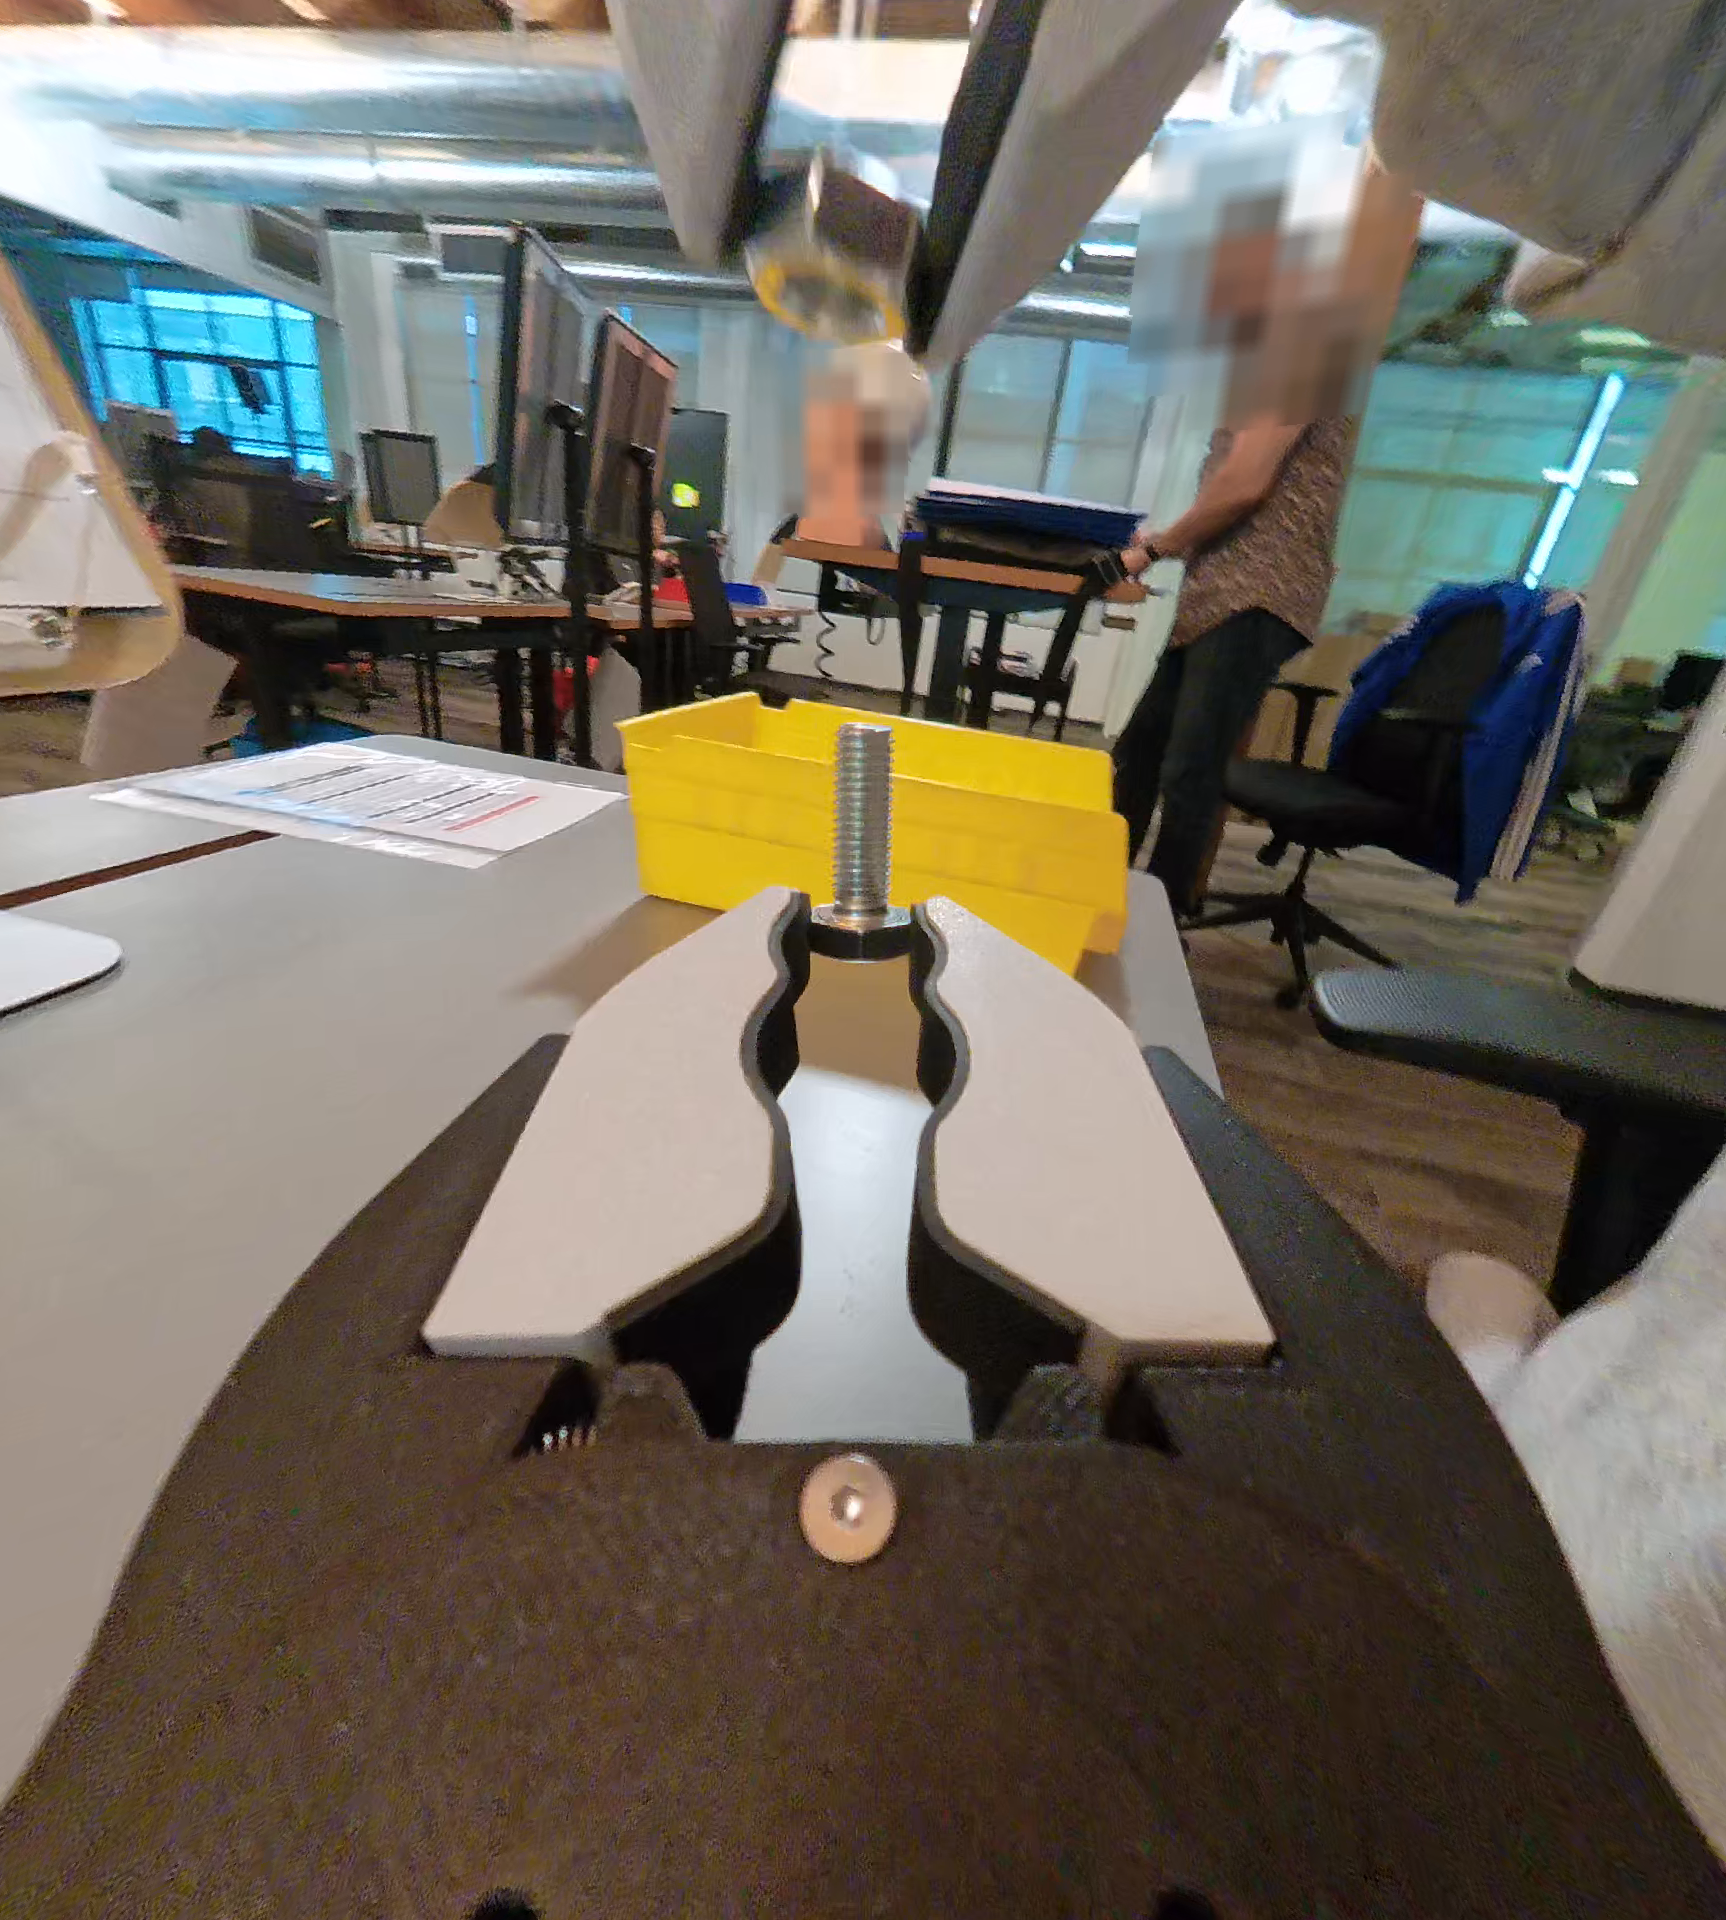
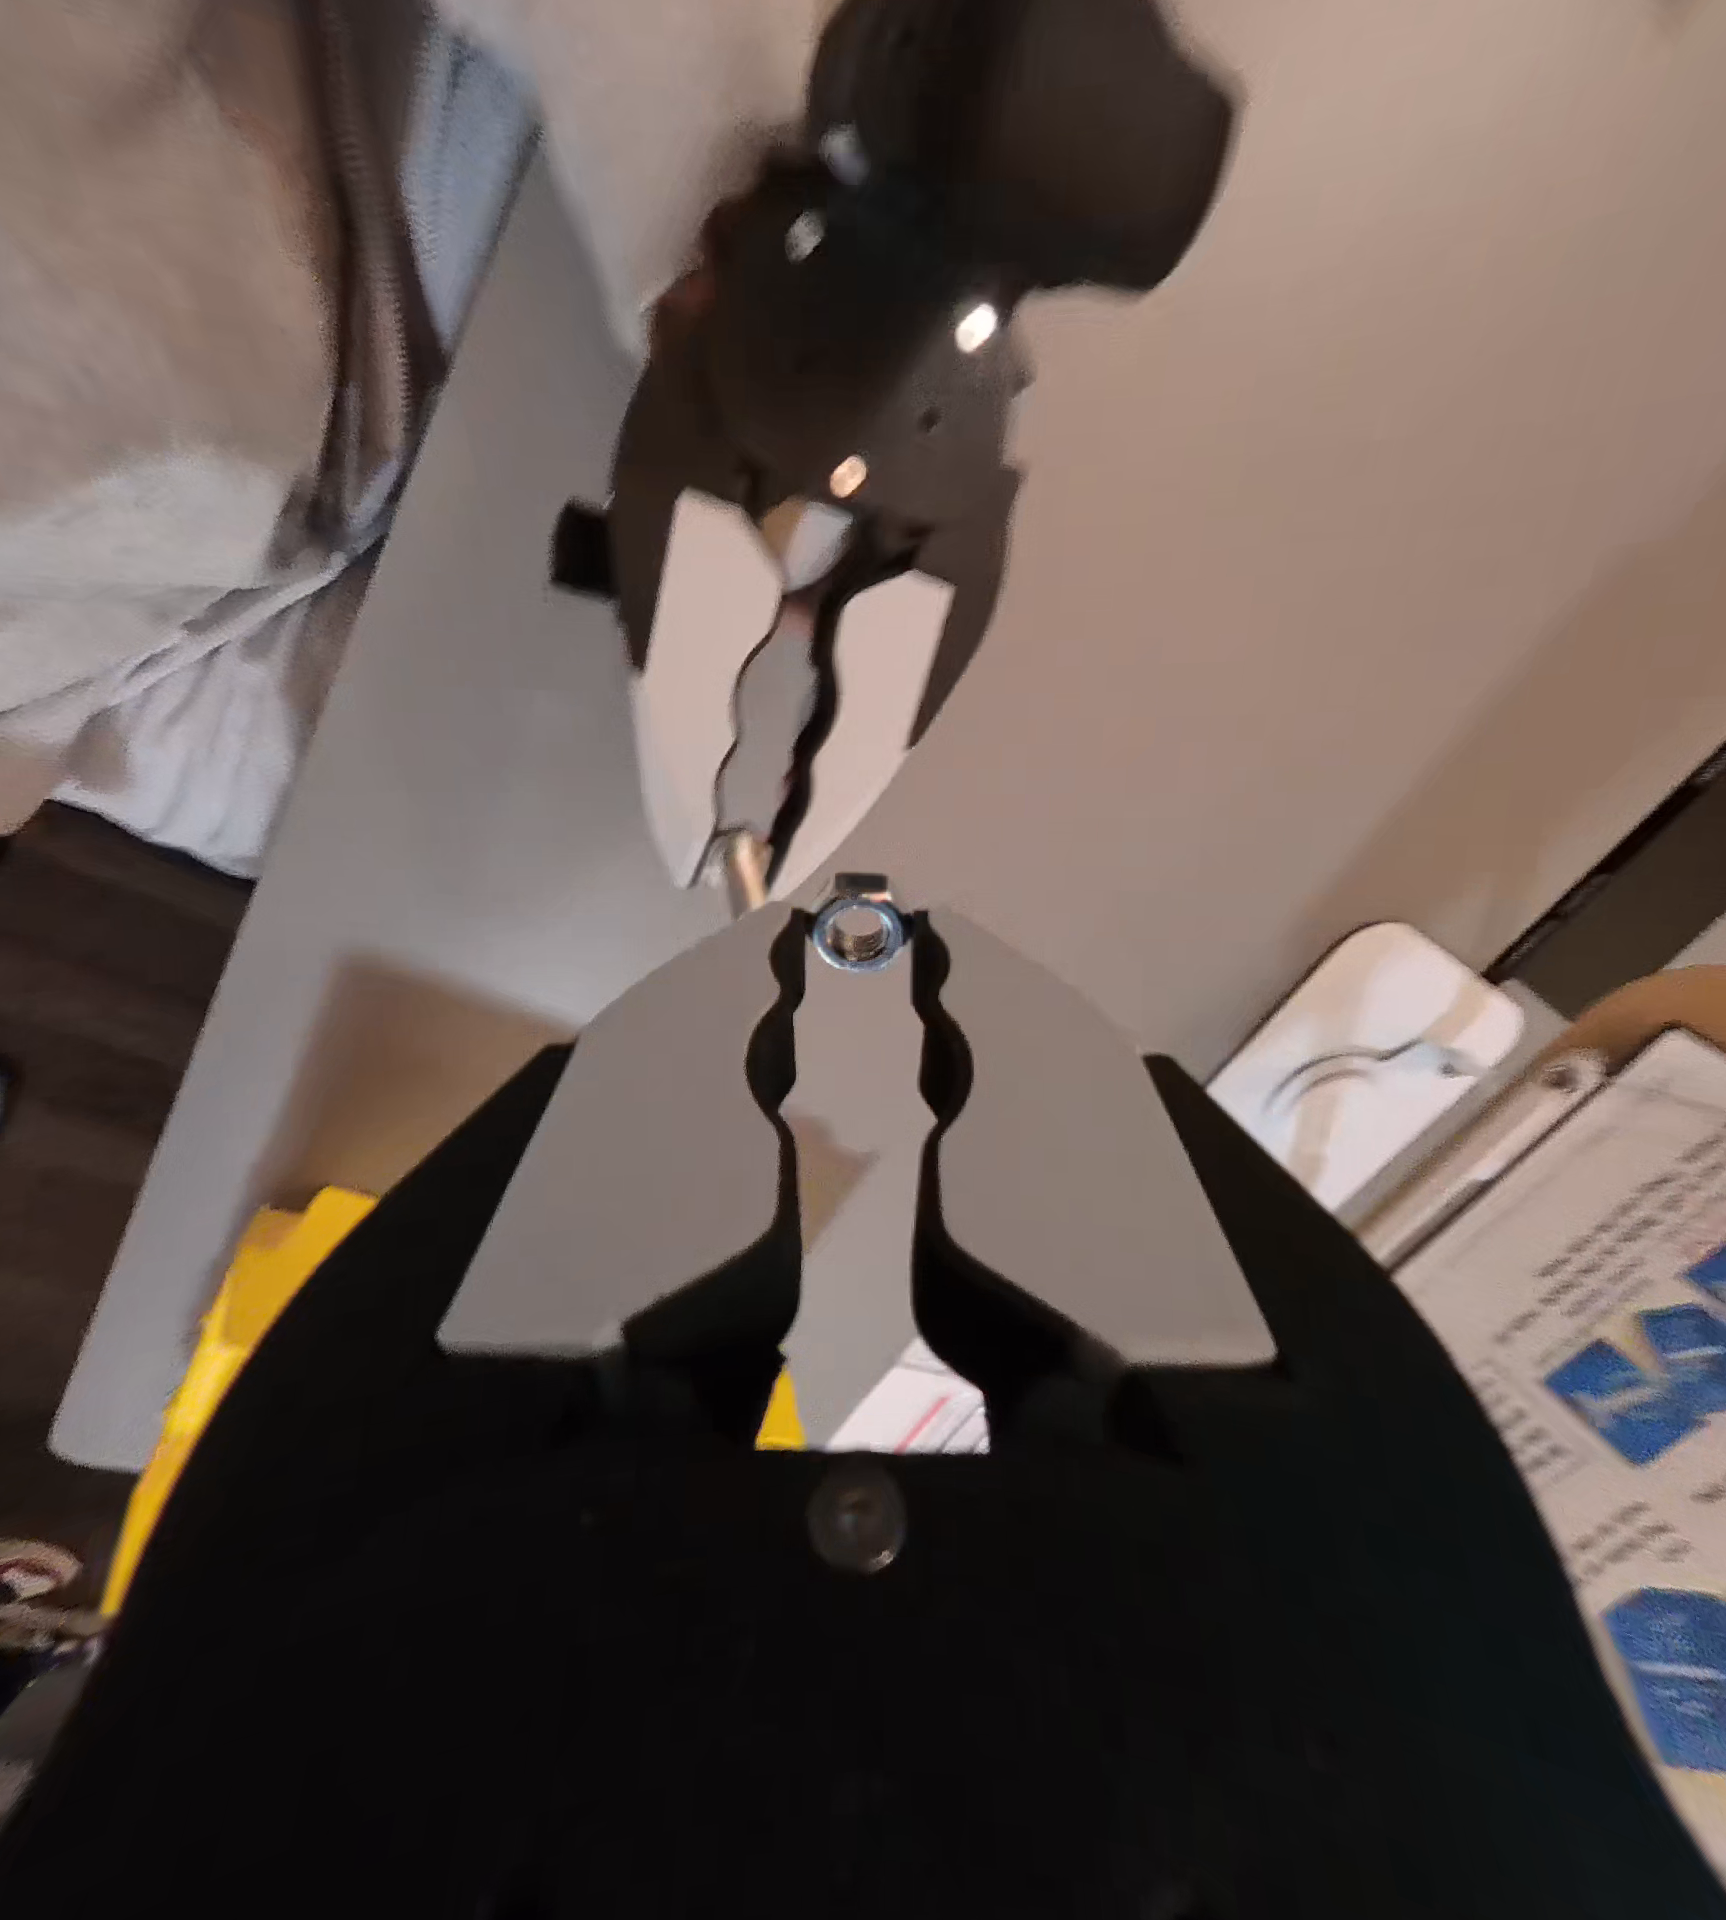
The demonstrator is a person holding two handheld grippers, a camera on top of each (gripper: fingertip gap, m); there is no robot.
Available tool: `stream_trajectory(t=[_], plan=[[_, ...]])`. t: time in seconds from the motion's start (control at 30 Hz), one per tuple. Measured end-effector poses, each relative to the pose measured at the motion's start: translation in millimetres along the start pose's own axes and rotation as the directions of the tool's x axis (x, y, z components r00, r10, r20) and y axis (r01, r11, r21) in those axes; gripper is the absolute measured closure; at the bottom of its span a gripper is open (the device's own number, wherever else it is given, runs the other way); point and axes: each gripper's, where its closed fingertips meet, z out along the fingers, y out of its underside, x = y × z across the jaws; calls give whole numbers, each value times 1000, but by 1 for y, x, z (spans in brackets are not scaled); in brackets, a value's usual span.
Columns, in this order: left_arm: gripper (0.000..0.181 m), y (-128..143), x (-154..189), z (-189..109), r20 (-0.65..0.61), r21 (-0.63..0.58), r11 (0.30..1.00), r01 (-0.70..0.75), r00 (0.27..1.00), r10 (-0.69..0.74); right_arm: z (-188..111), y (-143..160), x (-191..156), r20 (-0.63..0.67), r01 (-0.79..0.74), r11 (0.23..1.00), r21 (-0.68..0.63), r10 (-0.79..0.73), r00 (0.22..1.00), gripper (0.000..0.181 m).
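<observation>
My left gripper (image 1: pixel 857 928) is shut on the head of a silver bolt (image 1: pixel 862 812), whose threaded shank stands upright above the fingertips. My right gripper (image 2: pixel 857 938) is shut on a silver nut (image 2: pixel 855 942), hole facing the camera. In the left wrist view the right gripper (image 1: pixel 831 272) hangs blurred high above the bolt with the nut (image 1: pixel 828 286) between its tips. In the right wrist view the left gripper (image 2: pixel 747 864) points up from below with the bolt (image 2: pixel 747 868) at its tips, just beyond the nut.
A yellow plastic bin (image 1: pixel 942 831) stands on the grey table (image 1: pixel 215 1091) just behind the bolt. A laminated sheet (image 1: pixel 360 795) lies at the back left. A board with blue pictures (image 2: pixel 1669 1403) is at the right. Two people, desks, monitors and office chairs fill the room behind. The gap from one gripper's tips to the other's is roughly 9 cm.
</observation>
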Motion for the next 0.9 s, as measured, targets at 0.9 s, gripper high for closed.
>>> stream_trajectory(t=[0.9], plan=[[162,-3,28,-2,-116,24,1000,19,993,-16,31,12,-48,132,165,985,52,-171,976,162]])
